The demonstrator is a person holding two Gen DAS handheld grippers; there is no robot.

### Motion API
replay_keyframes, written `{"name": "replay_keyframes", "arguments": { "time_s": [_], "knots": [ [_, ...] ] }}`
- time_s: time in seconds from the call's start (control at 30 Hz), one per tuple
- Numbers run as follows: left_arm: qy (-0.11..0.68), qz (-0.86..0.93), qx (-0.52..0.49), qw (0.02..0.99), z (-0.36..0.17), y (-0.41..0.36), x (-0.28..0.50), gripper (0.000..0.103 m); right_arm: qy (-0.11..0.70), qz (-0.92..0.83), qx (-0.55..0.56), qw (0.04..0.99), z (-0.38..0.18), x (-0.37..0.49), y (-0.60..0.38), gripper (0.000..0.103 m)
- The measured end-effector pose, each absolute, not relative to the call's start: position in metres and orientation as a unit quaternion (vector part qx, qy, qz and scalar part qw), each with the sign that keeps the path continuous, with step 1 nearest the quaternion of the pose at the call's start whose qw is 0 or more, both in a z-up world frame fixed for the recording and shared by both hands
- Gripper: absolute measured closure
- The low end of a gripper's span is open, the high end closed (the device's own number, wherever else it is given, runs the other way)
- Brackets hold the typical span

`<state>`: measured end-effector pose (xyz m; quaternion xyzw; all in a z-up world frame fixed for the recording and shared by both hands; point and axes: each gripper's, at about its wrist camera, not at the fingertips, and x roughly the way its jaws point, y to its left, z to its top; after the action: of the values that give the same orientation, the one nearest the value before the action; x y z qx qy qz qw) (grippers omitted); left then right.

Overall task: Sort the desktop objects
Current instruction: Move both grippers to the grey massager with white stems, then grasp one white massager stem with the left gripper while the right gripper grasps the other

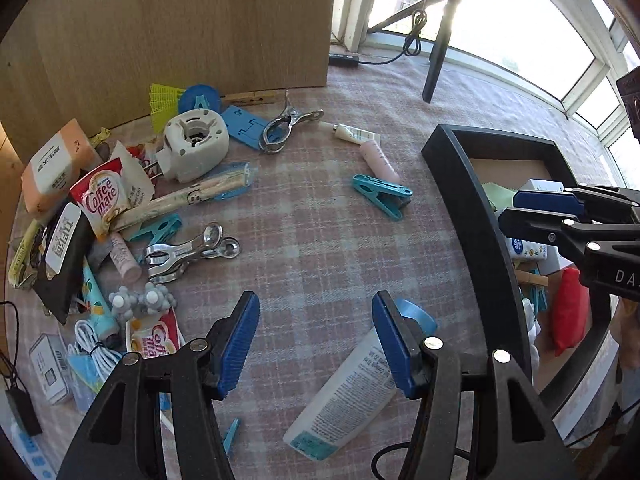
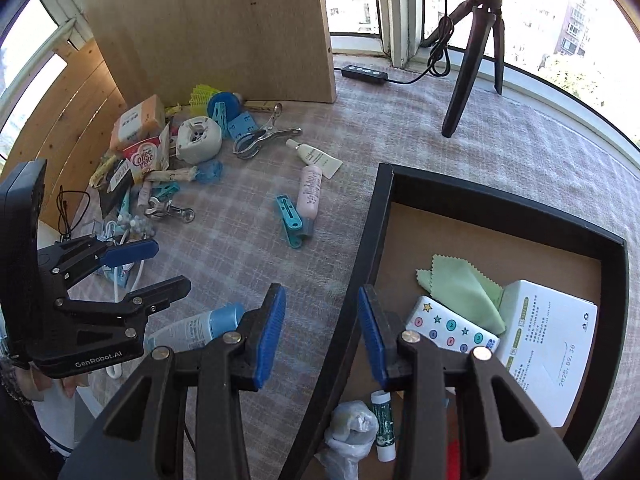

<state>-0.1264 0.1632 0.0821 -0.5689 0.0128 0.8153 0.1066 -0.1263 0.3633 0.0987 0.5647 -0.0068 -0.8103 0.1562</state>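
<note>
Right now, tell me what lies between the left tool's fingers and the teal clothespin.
Only bare checked tablecloth lies between the left tool and the teal clothespin, seen in the left wrist view.

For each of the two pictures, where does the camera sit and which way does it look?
Left wrist view: sits on the left gripper, looks steeply down at the checked cloth and the white tube; the right gripper shows at the right edge.
Right wrist view: sits on the right gripper, looks down over the black tray's left wall; the left gripper shows at the left.
Shared: tube, teal clip, tray, tripod.
</note>
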Motion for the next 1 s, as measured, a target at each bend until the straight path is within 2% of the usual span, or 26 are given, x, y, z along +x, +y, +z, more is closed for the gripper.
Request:
{"name": "replay_keyframes", "arguments": {
  "time_s": [0.2, 0.47, 0.73, 1.0],
  "knots": [
    [-0.022, 0.817, -0.573, 0.057, 0.080, 0.098, -0.106, 0.047, 0.016, -0.797, 0.572, 0.196, 0.096, -0.138, 0.323, 0.066],
    [-0.090, 0.799, -0.595, -0.007, 0.060, 0.013, -0.058, 0.049, 0.005, -0.762, 0.592, 0.261, 0.082, -0.135, 0.260, 0.066],
    [-0.139, 0.788, -0.599, -0.004, 0.040, 0.003, -0.042, 0.063, -0.016, -0.725, 0.622, 0.295, 0.047, -0.132, 0.196, 0.075],
    [-0.154, 0.784, -0.601, 0.017, 0.032, 0.017, -0.050, 0.072, -0.043, -0.692, 0.653, 0.304, 0.016, -0.128, 0.159, 0.081]
  ]
}}
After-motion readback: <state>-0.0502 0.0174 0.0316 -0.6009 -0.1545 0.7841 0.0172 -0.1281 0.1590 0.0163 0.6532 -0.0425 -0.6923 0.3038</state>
